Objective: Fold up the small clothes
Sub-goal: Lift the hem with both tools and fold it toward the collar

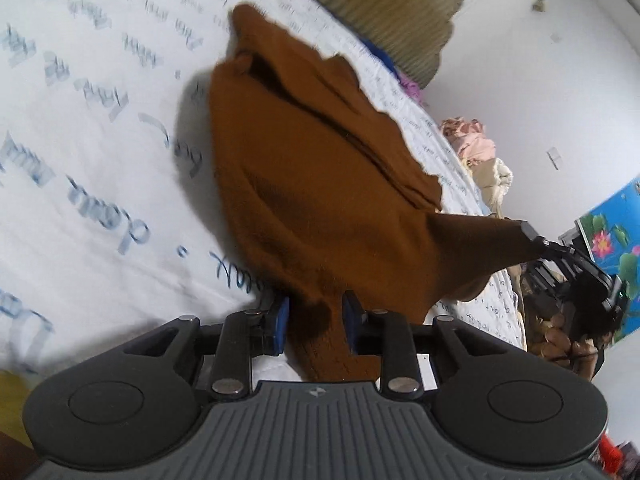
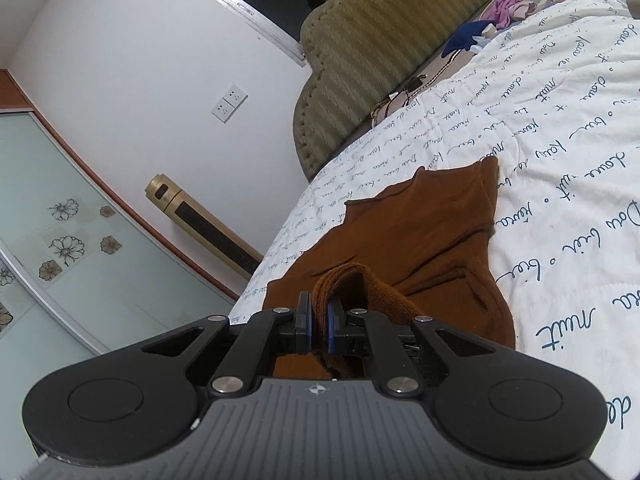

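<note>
Left claw point(image 1: 314, 322) sat right up front with a fold of the brown top point(image 1: 320, 184) between its blue pads point(image 1: 282, 320), jaws a bit apart, not really pinching. Right claw point(image 2: 319, 326) was clamped narrow on another bunched bit of it. The top lay crumpled on the bed's white quilt point(image 2: 560, 184), near the edge.

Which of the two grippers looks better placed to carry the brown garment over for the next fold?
Probably the right gripper: it pinches the brown garment firmly. The left gripper has loosened around its edge.
</note>
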A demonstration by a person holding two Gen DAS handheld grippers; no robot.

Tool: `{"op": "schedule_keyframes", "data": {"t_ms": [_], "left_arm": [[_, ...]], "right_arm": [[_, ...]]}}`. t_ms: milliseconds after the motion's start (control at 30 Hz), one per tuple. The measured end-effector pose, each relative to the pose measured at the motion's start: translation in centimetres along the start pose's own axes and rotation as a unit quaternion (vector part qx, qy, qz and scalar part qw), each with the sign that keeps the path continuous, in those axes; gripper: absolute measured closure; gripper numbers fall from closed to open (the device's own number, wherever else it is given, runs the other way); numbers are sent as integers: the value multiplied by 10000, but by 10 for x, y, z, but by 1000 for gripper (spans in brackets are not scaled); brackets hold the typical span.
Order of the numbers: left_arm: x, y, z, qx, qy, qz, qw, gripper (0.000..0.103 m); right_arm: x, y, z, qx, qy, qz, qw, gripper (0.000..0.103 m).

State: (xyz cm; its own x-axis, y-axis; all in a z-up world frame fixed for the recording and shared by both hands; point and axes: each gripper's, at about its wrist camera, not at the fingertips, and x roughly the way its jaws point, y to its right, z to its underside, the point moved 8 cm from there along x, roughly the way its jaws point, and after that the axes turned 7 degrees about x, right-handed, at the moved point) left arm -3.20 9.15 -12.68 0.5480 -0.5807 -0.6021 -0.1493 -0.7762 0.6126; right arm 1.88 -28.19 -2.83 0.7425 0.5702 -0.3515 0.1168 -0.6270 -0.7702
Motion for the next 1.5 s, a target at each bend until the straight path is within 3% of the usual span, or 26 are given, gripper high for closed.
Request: {"op": "schedule_keyframes", "data": {"t_ms": [200, 333, 433, 600, 667, 733, 933, 1067, 1267, 1500], "left_arm": [[4, -5, 8, -427, -50, 62, 9991, 76], [-3, -17, 14, -1123, -257, 459, 9923, 76], [0, -21, 14, -1381, -214, 505, 9889, 76], [13, -9, 15, -1317, -108, 558, 9897, 78], [21, -7, 15, -1363, -124, 609, 9887, 94], [25, -9, 16, -1345, -57, 466, 9898, 98], [19, -3, 2, -991, 189, 109, 9948, 99], [11, 11, -22, -702, 316, 288, 9966, 99], [-2, 33, -91, -291, 712, 481, 9959, 99], [25, 34, -173, 26, 993, 164, 9949, 99]], "right_arm": [[-3, 3, 1, 63, -17, -45, 10000, 90], [-5, 6, 1, 107, -29, -90, 9999, 90], [-4, 8, 1, 166, -26, -127, 9998, 90], [-6, 8, 2, 197, 12, -176, 9997, 90], [-7, 8, 2, 195, 17, -187, 9996, 90], [-9, 7, 2, 187, 25, -189, 9996, 90], [-11, 8, -1, 177, 64, -169, 9997, 90], [-12, 3, -7, 144, 145, -194, 9996, 90], [2, -11, -33, 81, 276, -346, 9990, 90], [39, -14, -85, 278, 554, -456, 9970, 90]]}}
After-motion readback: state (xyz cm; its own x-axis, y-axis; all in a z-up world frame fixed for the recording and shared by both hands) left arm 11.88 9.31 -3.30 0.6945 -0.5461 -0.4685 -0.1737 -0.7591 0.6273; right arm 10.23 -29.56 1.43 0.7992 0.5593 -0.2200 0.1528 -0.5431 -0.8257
